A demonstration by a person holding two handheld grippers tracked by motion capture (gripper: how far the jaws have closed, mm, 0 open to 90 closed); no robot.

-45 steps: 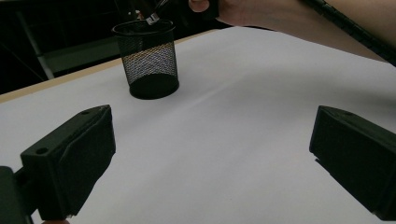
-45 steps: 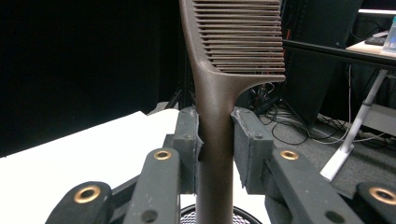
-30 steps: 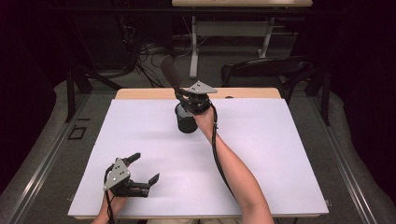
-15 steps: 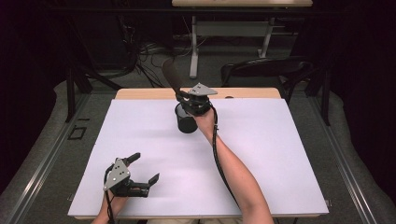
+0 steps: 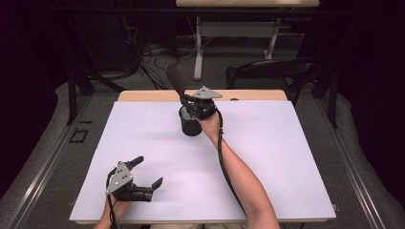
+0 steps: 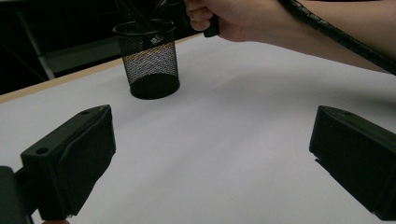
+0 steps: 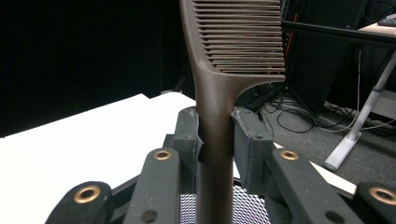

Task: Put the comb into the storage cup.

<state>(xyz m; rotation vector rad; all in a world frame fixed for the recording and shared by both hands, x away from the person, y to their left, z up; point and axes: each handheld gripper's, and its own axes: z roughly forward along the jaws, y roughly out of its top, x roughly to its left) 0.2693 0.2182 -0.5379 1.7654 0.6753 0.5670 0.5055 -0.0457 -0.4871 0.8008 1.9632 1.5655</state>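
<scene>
High view: near the table's point(image 5: 286, 157) far edge, the right gripper point(image 5: 187, 99) pinches a dark brown plastic comb point(image 5: 175, 78), tilted over a black wire-mesh cup point(image 5: 190, 125); forearm stretched forward.

Left gripper view: left gripper point(image 6: 210, 154) spread, empty, near the front edge.

Right gripper view: pads clamp the comb's handle, teeth upward.
</scene>
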